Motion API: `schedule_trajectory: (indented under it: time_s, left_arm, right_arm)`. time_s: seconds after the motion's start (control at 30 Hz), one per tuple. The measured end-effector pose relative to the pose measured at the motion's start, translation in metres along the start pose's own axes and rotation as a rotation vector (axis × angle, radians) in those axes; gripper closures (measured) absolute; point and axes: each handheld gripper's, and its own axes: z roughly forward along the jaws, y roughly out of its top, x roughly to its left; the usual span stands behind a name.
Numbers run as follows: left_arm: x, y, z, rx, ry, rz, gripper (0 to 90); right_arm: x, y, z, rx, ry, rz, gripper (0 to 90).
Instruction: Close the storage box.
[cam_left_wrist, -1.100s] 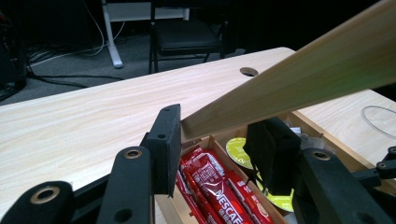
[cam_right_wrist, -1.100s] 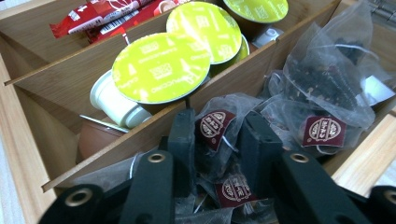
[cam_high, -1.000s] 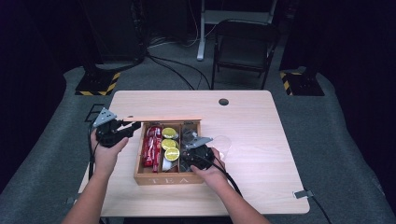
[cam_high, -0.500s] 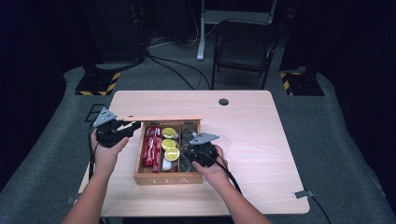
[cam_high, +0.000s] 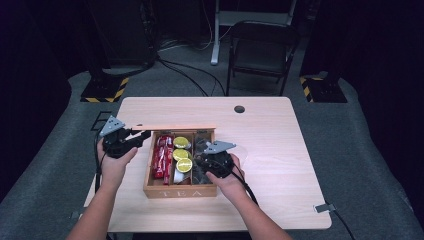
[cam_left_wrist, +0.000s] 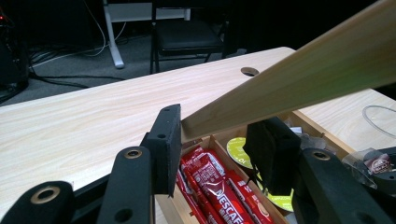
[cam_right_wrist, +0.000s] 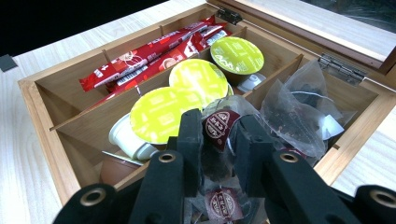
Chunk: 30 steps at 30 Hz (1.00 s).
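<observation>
A wooden tea box (cam_high: 180, 191) sits on the table with its lid (cam_high: 175, 128) raised. My left gripper (cam_high: 142, 135) is shut on the lid's left corner, and the left gripper view shows the lid (cam_left_wrist: 303, 70) running between the jaws of this gripper (cam_left_wrist: 217, 126). My right gripper (cam_high: 202, 162) hovers over the box's right compartment. In its own view this gripper (cam_right_wrist: 219, 120) is shut on a clear tea bag (cam_right_wrist: 224, 163) with a maroon label. Red Nescafé sticks (cam_right_wrist: 149, 58) fill the left compartment, green-lidded capsules (cam_right_wrist: 161, 114) the middle, more tea bags (cam_right_wrist: 299, 112) the right.
The light wooden table has a cable hole (cam_high: 239, 109) near its far edge. A folding chair (cam_high: 260, 55) and floor cables stand beyond it. A clear round object (cam_high: 245, 150) lies just right of the box. A cable clip (cam_high: 320, 207) sits at the front right table edge.
My right gripper has shifted slightly back and to the right above the box's right compartment. The left gripper and the lid have stayed still.
</observation>
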Motion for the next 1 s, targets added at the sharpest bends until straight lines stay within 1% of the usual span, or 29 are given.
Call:
schedule_trajectory:
  time_s: [0.23, 0.3, 0.37, 0.6, 0.73, 0.77, 0.83, 0.9, 1.0]
  left_arm:
    - [0.0, 0.0, 0.0, -0.001, 0.0, -0.001, 55.7]
    - [0.0, 0.0, 0.0, -0.001, 0.001, -0.001, 55.7]
    - [0.0, 0.0, 0.0, -0.001, 0.0, 0.0, 55.7]
    - [0.0, 0.0, 0.0, -0.001, -0.002, -0.001, 55.7]
    - [0.0, 0.0, 0.0, -0.001, -0.002, -0.001, 55.7]
    - [0.0, 0.0, 0.0, -0.001, -0.002, -0.001, 55.7]
    - [0.0, 0.0, 0.0, 0.0, -0.002, 0.0, 55.8]
    - [0.0, 0.0, 0.0, 0.0, -0.002, 0.0, 55.7]
    - [0.0, 0.0, 0.0, 0.0, -0.002, 0.0, 55.7]
  right_arm:
    - [-0.001, 0.002, -0.003, 0.003, -0.001, 0.007, 73.7]
    - [0.0, 0.002, -0.004, 0.001, 0.003, 0.018, 73.7]
    - [0.0, 0.003, -0.005, -0.005, 0.007, 0.009, 73.7]
    - [0.0, 0.004, -0.008, -0.008, 0.011, 0.012, 73.8]
    - [0.0, 0.004, -0.01, -0.01, 0.008, 0.022, 73.8]
    - [0.0, 0.005, -0.011, -0.011, 0.009, 0.011, 73.8]
    - [-0.001, 0.005, -0.013, -0.013, 0.005, 0.004, 73.7]
    - [-0.001, 0.005, -0.014, -0.018, 0.006, 0.015, 73.8]
    - [-0.003, 0.006, -0.018, -0.022, -0.003, 0.013, 73.7]
